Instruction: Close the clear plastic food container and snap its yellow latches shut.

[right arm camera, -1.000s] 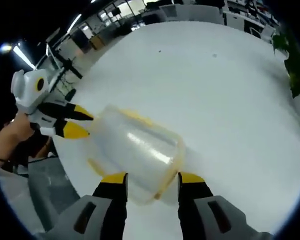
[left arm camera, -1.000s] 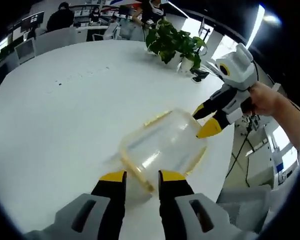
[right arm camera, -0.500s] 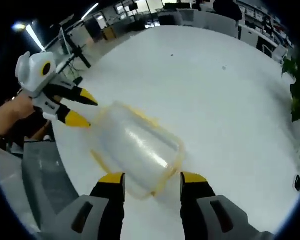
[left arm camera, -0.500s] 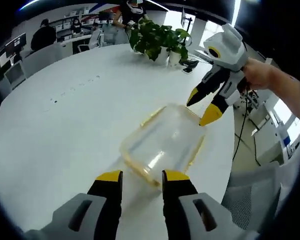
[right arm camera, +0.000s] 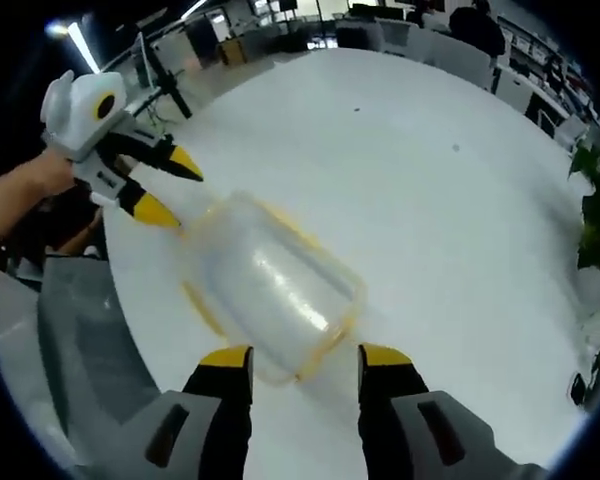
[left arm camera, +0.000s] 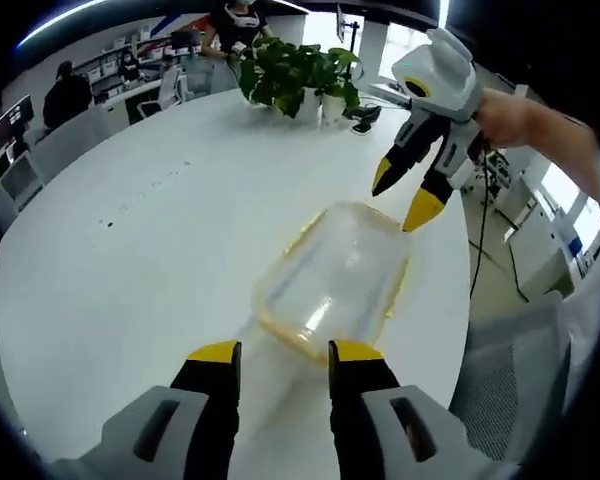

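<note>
Plastic box (left arm camera: pixel 335 283) with yellow edges lies on the white desk (left arm camera: pixel 130 230), near its edge, and I see nothing inside it. My left gripper (left arm camera: pixel 276 352) sits just before one end, jaws apart, holding nothing. My right gripper (right arm camera: pixel 306 354) waits at the other end, also spread wide. Green plant (left arm camera: pixel 292 72) stands farther back.

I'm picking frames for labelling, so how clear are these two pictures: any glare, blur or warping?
Left gripper view: sharp; fisheye bends the white table; window glare at right; soft sheen on the clear container. Right gripper view: container slightly soft, bright streak on its lid; ceiling light flares at upper left.
</note>
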A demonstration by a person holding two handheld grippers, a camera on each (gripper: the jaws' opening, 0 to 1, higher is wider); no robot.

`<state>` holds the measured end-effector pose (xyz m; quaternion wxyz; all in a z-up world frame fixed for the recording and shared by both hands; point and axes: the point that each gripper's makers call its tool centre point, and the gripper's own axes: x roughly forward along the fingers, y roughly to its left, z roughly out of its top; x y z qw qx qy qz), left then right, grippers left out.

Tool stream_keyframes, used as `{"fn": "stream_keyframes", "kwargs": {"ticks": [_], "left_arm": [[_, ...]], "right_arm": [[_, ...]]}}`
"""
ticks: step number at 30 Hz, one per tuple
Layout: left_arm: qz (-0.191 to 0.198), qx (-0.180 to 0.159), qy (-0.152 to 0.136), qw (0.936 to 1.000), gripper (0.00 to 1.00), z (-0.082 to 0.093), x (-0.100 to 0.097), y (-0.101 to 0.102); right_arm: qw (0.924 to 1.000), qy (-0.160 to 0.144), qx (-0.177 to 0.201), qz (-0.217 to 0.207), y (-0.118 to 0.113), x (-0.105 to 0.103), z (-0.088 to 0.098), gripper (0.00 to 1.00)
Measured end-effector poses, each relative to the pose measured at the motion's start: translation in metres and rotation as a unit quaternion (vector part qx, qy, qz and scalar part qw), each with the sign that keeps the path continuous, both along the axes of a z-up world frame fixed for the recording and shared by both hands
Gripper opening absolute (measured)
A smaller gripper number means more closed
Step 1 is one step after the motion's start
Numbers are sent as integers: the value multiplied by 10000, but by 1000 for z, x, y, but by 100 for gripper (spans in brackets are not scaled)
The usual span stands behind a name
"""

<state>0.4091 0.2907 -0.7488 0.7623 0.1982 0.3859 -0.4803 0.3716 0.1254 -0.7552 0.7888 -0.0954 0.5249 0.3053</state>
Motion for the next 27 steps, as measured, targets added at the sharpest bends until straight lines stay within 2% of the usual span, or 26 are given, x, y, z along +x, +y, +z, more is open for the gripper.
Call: {"fn": "stream_keyframes", "kwargs": {"ticks": [10, 16, 25, 27], "left_arm": [[-354, 64, -255, 9990, 34, 10, 4, -6], [-542, 142, -309, 9980, 34, 11, 6, -7], [-1017, 174, -556, 9931, 33, 16, 5, -13], [-1115, 236, -570, 9918, 33, 15, 4, -14]], "right_arm": [[9988, -88, -258, 406, -2, 0, 5, 40], [9971, -106, -402, 634, -1, 0, 6, 38], [9914, -153, -648, 1130, 0, 3, 9, 37], [9881, -208, -787, 1308, -1, 4, 9, 37]]}}
